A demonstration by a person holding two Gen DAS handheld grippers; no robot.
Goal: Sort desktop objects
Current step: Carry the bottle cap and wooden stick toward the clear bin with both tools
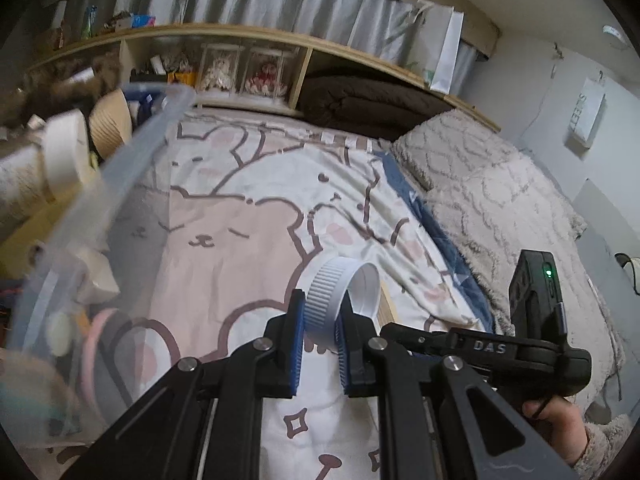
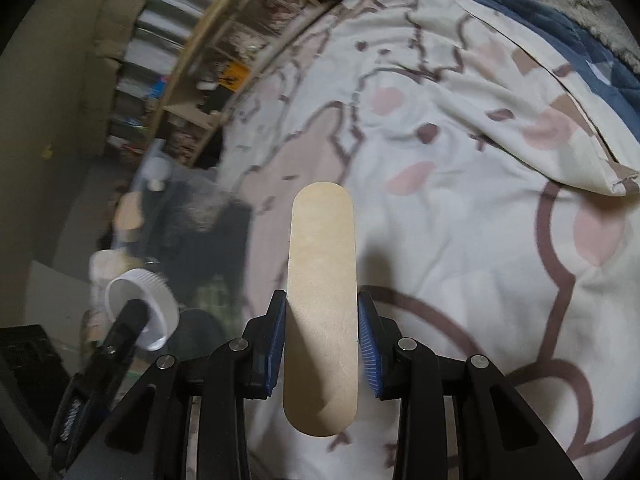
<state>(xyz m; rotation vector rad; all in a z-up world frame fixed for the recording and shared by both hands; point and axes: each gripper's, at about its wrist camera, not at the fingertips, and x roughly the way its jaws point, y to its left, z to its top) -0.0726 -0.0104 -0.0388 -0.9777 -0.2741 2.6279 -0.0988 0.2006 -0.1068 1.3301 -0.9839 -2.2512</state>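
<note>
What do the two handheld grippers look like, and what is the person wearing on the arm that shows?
Both the left gripper and right gripper have black linkage arms with silver rivets and blue ribbed pads. Seen from the left wrist, the right gripper's body bears raised "DAS" lettering, with a black box showing a green light. The sleeve is fuzzy and grey-beige.

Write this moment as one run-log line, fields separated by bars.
left gripper: shut on white cap | right gripper: shut on wooden stick | clear bin: left side
</note>
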